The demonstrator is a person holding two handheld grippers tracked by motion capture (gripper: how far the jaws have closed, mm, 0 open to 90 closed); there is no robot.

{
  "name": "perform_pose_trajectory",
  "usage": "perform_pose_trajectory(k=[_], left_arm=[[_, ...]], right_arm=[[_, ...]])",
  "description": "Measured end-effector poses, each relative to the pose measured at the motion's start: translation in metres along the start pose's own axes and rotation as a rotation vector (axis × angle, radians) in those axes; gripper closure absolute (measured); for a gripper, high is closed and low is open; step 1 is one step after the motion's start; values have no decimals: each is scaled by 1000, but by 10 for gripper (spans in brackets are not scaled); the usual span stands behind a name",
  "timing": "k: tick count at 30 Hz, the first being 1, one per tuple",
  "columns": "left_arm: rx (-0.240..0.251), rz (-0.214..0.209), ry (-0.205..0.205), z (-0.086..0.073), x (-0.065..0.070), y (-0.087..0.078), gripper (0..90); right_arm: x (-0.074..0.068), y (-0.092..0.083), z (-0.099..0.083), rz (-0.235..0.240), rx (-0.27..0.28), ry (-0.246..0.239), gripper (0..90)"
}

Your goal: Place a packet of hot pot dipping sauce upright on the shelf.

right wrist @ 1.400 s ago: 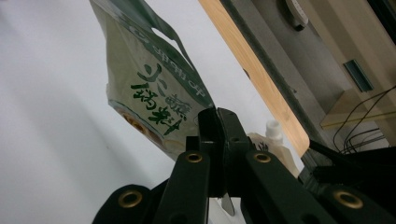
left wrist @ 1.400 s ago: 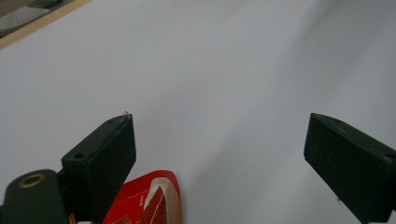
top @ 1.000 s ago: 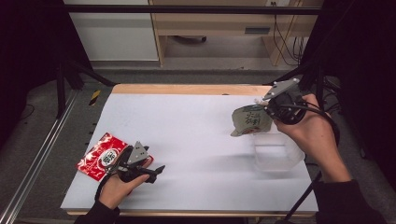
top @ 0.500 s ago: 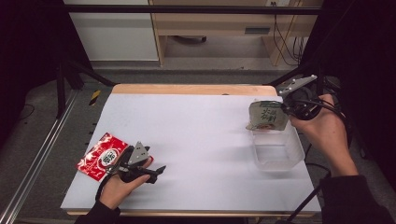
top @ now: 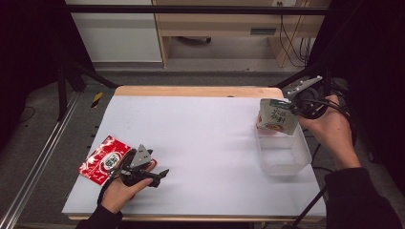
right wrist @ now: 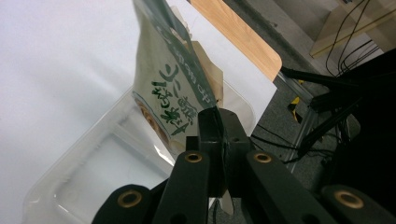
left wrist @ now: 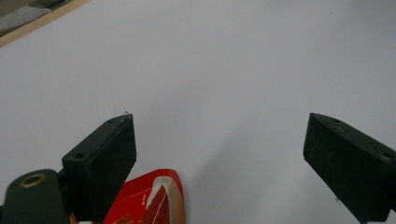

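Observation:
My right gripper (top: 292, 108) is shut on the top edge of a pale green snack pouch (top: 277, 116), holding it upright over the far end of a clear plastic tub (top: 282, 154) at the table's right side. In the right gripper view the pouch (right wrist: 175, 88) hangs just above the tub (right wrist: 70, 186), its lower edge over the rim. A red snack packet (top: 102, 159) lies flat near the front left corner. My left gripper (top: 161, 175) rests open on the table beside it; a corner of the red packet (left wrist: 149, 200) sits by the left jaw.
The white table top (top: 200, 138) has a wooden strip along its far edge (top: 196, 90). Black frame bars and cables stand at the right, past the tub. A metal rail runs along the floor on the left.
My right gripper has carried the green pouch rightward and away, from left of the tub to above its far end. The left gripper and red packet have stayed put.

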State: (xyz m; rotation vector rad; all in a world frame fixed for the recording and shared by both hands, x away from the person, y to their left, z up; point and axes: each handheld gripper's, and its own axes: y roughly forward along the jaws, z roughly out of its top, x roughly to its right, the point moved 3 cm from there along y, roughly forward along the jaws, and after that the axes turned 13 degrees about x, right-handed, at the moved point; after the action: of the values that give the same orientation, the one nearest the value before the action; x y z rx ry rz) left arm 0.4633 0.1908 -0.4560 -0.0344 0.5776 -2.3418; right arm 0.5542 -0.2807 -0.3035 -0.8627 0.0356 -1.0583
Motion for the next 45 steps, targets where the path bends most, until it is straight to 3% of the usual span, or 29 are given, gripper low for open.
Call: perform_pose_trajectory(k=[9, 19, 28, 45], left_arm=[[-5, 1, -1, -1, 0, 1, 96], [-9, -4, 1, -2, 1, 1, 96], [-11, -6, 1, -2, 2, 3, 95], [-17, -10, -2, -3, 2, 4, 96]], right_arm=[[3, 13, -4, 43, 10, -62, 895], [0, 23, -5, 71, 34, -83, 896], [1, 40, -17, 73, 8, -19, 896], [23, 57, -43, 17, 32, 118, 869]])
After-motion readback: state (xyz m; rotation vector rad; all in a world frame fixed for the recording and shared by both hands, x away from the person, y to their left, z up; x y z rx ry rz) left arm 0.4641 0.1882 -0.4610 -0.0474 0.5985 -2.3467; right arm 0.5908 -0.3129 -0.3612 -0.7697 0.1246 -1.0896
